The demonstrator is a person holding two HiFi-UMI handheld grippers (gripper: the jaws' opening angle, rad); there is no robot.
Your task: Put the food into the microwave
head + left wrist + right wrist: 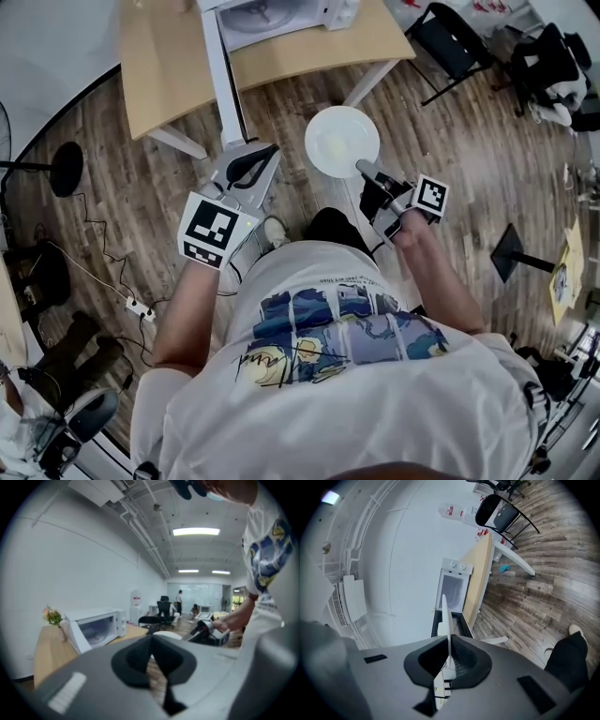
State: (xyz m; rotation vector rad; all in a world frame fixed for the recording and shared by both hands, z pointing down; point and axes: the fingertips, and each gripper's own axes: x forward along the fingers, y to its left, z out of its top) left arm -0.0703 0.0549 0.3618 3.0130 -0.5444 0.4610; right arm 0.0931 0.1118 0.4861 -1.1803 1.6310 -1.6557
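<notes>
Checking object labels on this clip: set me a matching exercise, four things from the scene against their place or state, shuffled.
Things
1. plate
2. microwave
3. left hand-held gripper
4. black chair

Place or state
A. jaws together, nothing between them
B. stands on the floor beside the table
C. sits on the wooden table, door open
D. clamped by its rim in the right hand-held gripper

Pairs: 1-D, 2-C, 3-A, 4-B
</notes>
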